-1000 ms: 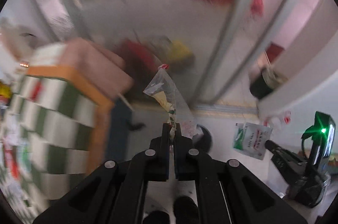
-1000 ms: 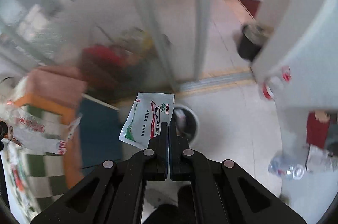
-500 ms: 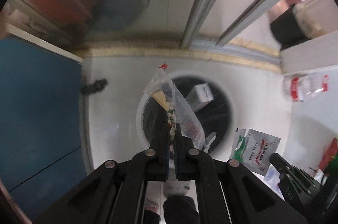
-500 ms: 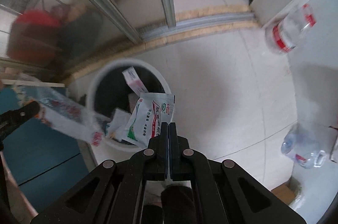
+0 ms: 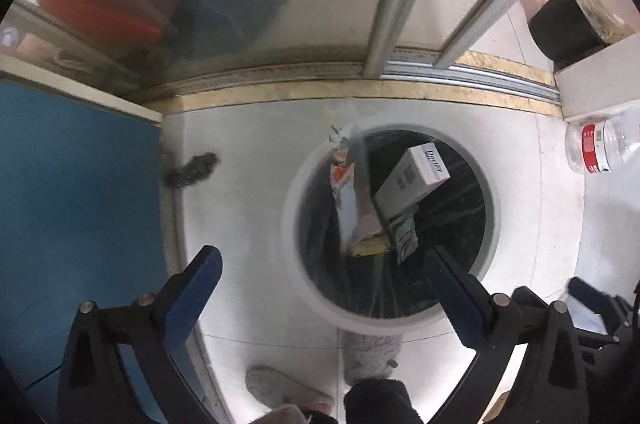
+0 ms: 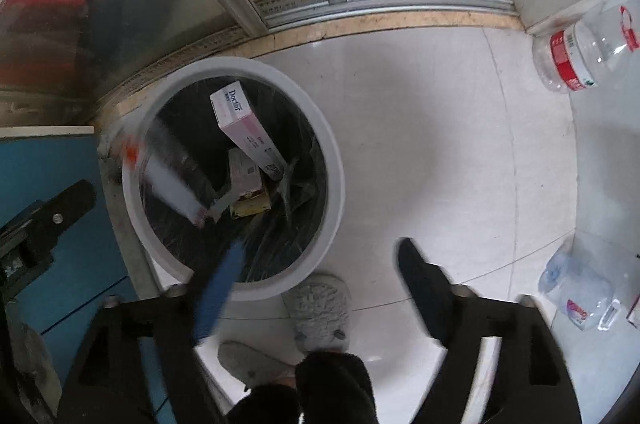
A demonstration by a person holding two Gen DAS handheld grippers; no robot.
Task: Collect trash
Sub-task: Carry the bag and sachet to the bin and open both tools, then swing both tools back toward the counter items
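A round white-rimmed trash bin (image 5: 292, 224) with a black liner stands on the floor below both grippers; it also shows in the right wrist view (image 6: 334, 159). My left gripper (image 5: 324, 264) is open and empty above it. A clear plastic bag (image 5: 348, 199) is falling blurred into the bin, also seen in the right wrist view (image 6: 168, 175). My right gripper (image 6: 320, 264) is open and empty over the bin's near right edge. A white and pink box (image 5: 416, 179) (image 6: 244, 127) and a small sachet (image 5: 406, 236) lie inside the bin.
A blue cabinet (image 5: 76, 207) (image 6: 48, 199) stands left of the bin. A sliding door track (image 5: 360, 79) and glass run behind it. Plastic bottles (image 6: 580, 59) (image 6: 576, 292) lie on the floor at the right. A black bin (image 5: 560, 23) stands beyond the door. The person's slippers (image 6: 320, 308) are just below the bin.
Both grippers opened over the bin. The clear bag left the left gripper and is dropping in; the white sachet left the right gripper.
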